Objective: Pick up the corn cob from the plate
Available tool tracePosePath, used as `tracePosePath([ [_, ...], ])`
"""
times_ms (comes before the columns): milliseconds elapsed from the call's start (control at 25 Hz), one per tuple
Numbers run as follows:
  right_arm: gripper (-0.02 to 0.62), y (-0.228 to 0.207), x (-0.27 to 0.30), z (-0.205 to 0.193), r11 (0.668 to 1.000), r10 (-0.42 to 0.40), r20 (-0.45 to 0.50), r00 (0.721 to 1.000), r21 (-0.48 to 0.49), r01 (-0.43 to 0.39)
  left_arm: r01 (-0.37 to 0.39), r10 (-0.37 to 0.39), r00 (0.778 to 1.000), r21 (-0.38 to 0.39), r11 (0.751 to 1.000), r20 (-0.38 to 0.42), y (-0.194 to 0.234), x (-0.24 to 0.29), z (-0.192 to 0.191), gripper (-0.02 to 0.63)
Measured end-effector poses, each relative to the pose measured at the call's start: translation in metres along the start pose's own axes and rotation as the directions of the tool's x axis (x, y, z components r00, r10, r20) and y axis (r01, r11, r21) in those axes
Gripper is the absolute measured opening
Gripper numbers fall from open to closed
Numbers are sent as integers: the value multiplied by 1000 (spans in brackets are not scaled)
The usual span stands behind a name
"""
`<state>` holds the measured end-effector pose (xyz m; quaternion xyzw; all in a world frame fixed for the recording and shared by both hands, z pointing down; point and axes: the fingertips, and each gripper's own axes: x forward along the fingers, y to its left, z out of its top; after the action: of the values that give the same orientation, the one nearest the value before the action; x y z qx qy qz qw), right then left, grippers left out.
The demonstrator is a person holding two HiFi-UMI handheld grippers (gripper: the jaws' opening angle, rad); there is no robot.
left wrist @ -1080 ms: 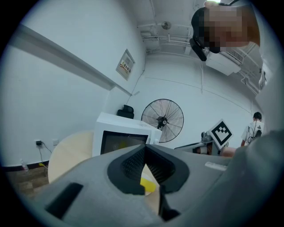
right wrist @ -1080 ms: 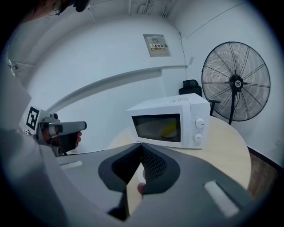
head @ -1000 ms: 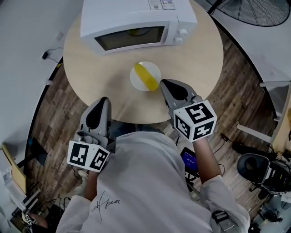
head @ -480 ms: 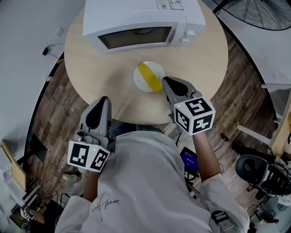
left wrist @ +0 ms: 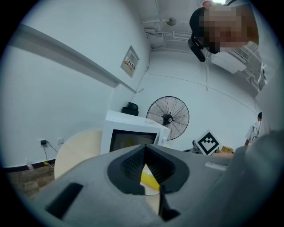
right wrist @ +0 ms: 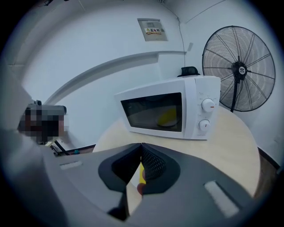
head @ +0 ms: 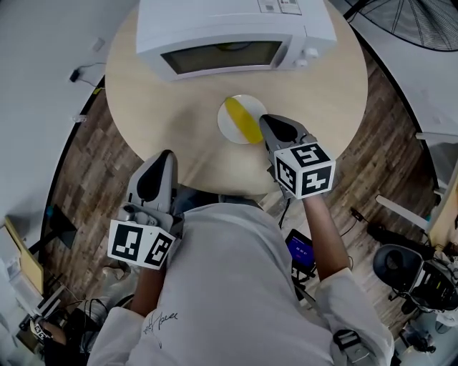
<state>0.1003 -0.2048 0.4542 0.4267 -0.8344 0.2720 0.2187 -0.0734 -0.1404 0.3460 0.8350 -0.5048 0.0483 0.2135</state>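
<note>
While the round wooden table [head: 143, 107] bears a white microwave [head: 229, 28] at its far side, the person stands at the near edge, within reach. The left gripper [head: 166, 154] waits by that edge, jaws pressed together, empty. The right gripper [head: 268, 123], likewise closed on nothing, noses at the small white plate [head: 230, 123], where the yellow corn cob [head: 243, 120] lies ungrasped; I'd guess it must spread first.

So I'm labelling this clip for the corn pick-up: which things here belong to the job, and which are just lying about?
Job: corn cob; white plate under it; right tool, shut, beside the plate.
Lying about: microwave; fan; round table; left tool, shut, at the table's near edge.
</note>
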Motion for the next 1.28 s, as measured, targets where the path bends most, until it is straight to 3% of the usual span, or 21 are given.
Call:
tracePosePath([
  [1280, 57, 0, 71, -44, 999, -33, -164, 986, 9, 35, -17, 16, 999, -31, 999, -27, 39, -15, -5, -6],
])
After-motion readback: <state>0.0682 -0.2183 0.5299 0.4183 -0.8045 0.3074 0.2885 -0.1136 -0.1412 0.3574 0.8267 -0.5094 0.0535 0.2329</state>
